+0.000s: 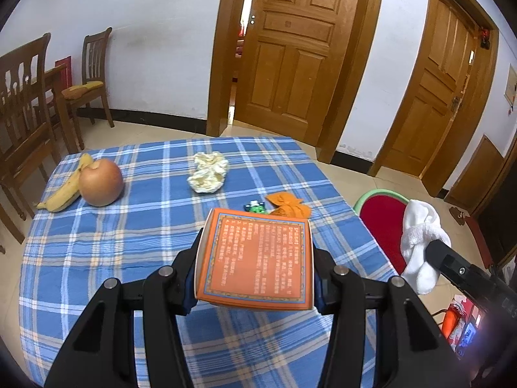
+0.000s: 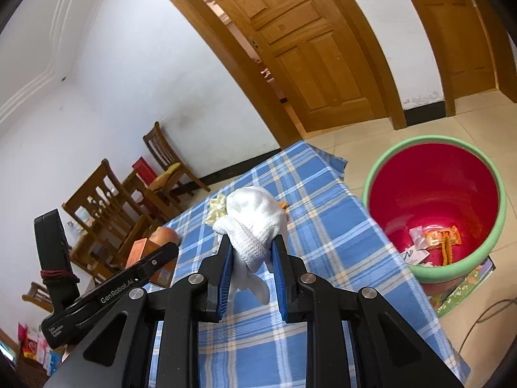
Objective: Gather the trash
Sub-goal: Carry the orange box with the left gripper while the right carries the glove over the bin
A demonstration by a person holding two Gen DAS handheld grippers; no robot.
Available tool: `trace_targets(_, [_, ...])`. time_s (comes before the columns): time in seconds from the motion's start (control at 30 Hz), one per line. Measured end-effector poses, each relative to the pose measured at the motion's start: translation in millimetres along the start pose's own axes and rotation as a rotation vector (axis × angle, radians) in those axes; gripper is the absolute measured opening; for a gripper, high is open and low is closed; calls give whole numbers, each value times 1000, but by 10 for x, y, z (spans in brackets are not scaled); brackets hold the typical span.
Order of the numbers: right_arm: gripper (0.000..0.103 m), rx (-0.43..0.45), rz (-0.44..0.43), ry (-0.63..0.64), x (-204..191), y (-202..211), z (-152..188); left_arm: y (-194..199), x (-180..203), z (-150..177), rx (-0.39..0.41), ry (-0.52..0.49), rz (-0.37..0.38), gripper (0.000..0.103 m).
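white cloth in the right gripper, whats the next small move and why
Probably carry the right gripper sideways until it is over the red bin, then let go. It is clamped on the white cloth, which hangs above the blue checked tablecloth, not over the bin. The bin stands open beside the table with wrappers already at its bottom.

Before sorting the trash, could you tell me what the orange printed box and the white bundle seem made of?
Orange printed box: probably thin cardboard, matte, with flat printed faces and crisp edges. White bundle: knitted fabric, possibly cotton, with a visible ribbed weave and limp folds.
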State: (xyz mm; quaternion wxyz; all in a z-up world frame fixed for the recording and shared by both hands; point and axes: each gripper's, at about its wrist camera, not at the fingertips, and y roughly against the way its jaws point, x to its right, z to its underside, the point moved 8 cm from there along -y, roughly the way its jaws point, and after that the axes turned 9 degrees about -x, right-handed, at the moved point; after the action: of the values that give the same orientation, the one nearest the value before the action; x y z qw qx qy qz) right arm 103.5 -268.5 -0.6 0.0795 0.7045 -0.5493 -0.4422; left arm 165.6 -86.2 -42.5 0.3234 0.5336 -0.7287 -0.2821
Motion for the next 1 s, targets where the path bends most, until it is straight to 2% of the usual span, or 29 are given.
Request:
trace_targets(0.63, [23, 36, 40, -66, 508, 92, -254, -327, 594, -265, -20, -77, 41, 53])
trace_targets(1.0, [23, 59, 91, -113, 1008, 113, -467, -626, 1187, -408, -32, -174, 77, 53])
